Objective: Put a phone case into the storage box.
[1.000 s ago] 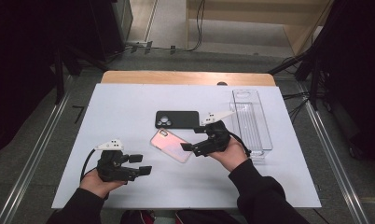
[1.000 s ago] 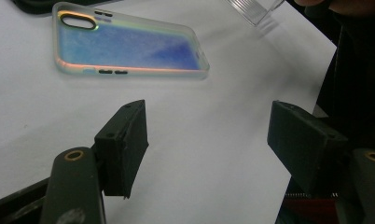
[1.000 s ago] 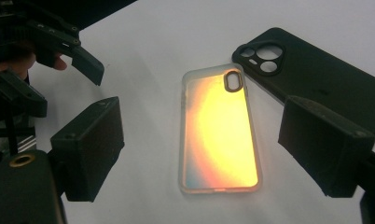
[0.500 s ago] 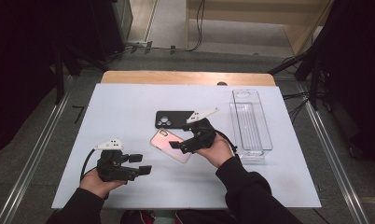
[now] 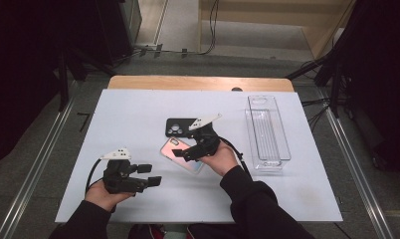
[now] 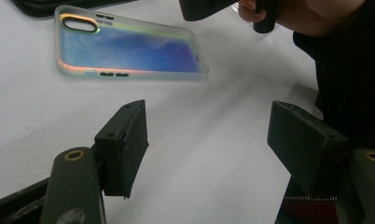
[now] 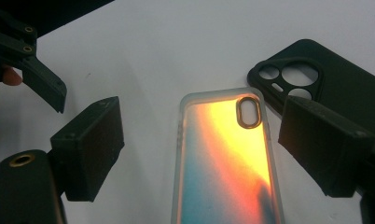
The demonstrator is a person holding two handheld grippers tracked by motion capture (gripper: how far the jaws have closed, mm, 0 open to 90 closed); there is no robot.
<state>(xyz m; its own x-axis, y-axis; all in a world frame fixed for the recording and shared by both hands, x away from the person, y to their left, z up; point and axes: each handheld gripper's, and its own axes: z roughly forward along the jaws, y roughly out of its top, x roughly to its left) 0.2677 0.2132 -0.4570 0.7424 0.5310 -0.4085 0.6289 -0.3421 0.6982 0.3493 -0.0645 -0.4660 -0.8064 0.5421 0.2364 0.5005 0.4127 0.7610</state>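
Two phone cases lie mid-table: one iridescent case point(image 7: 227, 158) and, touching its camera end, one black case point(image 5: 180, 127); one clear tray point(image 5: 267, 134) stands well apart. Your right gripper point(image 7: 199, 144) hangs wide open over the iridescent case; lower it straight, jaws outside both long edges, then close gently. Your left gripper point(image 6: 209, 149) is wide open and empty.

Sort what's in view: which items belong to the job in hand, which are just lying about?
In the job: iridescent phone case, lying flat between the open jaws of the right gripper.

Lying about: black phone case beside it; clear plastic tray at the right; left gripper, open, apart from both cases.
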